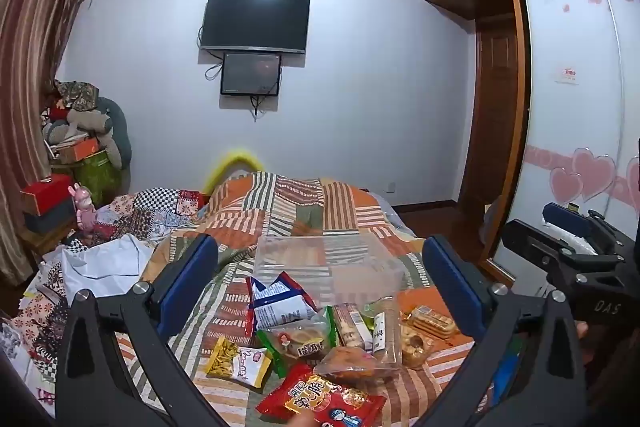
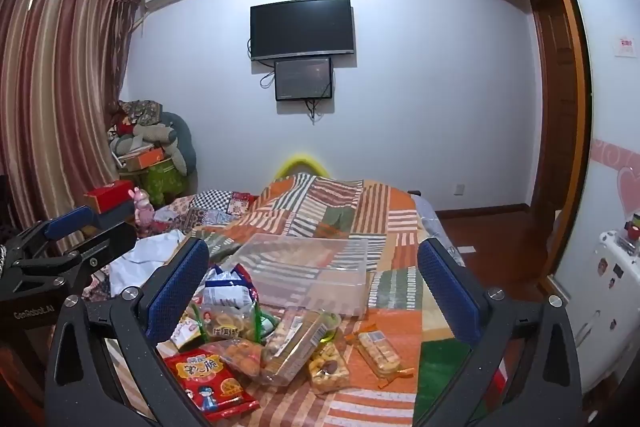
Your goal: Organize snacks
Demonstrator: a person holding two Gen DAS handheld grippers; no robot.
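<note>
Nearest the left camera lay a red snack packet (image 1: pixel 322 401) with yellow lettering, at the front edge of a heap of snacks on the bed (image 1: pixel 348 211). Behind it sat an orange-filled clear bag (image 1: pixel 354 363), a yellow and white packet (image 1: pixel 238 361) to its left, and a green-edged packet (image 1: pixel 298 341) of round biscuits. A blue and white packet (image 1: pixel 278 301) stood crumpled further back, and a clear sleeve of biscuits (image 1: pixel 432 319) lay to the right of the heap. Beyond all these rested a clear plastic box (image 1: pixel 328 263), open at the top, touching none of the packets that could be made out.

The left tongs (image 1: pixel 320 267) hung above the heap with their blue-padded arms spread wide and nothing between them. The right tongs (image 2: pixel 314 269) were likewise spread wide and held nothing; they hovered over the same heap from a little further right. In the right view the red snack packet (image 2: pixel 210 383) lay at the lower left, the clear plastic box (image 2: pixel 308 271) sat slantwise behind the snacks, and a small packet of cookies (image 2: pixel 328 371) lay beside a long sleeve of crackers (image 2: pixel 294 343). Each pair of tongs showed at the edge of the other's view.

A patchwork quilt (image 2: pixel 360 215) in orange, green and stripes covered the bed. On the far wall hung a dark television (image 2: pixel 302 27) with a smaller screen (image 2: pixel 303 79) just below it.
</note>
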